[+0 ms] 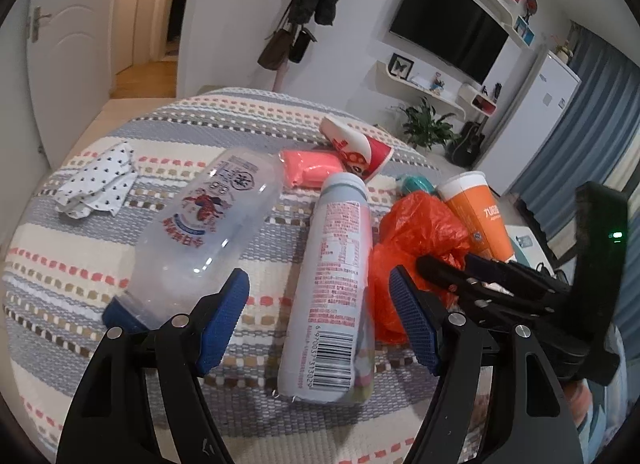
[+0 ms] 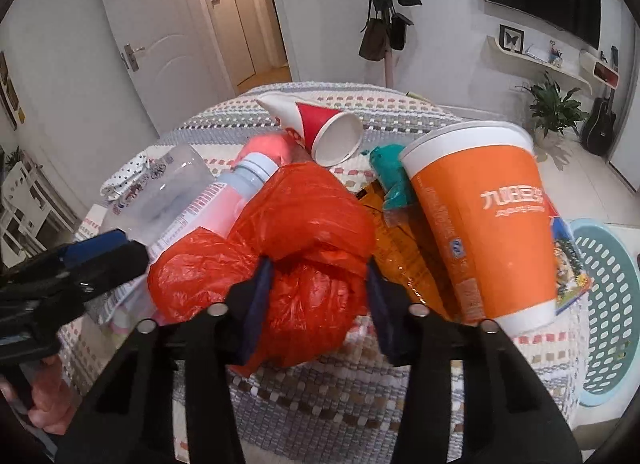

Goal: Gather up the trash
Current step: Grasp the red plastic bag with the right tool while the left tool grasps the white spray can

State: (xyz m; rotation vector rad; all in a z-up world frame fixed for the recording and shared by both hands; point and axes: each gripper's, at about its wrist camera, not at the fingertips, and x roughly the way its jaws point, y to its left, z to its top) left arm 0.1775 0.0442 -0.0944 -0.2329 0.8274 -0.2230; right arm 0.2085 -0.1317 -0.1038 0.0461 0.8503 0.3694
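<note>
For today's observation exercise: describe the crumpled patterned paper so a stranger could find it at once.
Start at the striped woven cloth covering the table. Go to its far left edge, beyond the clear bottle lying on its side. The crumpled paper lies there alone, apart from the rest: white with small dark dots, the only flat, crushed scrap.

From my seat, the red bag [image 2: 304, 248] hides most of the grey bottle [image 2: 224, 200], and the laundry basket [image 2: 612, 304] (teal) runs off the right edge.
</note>
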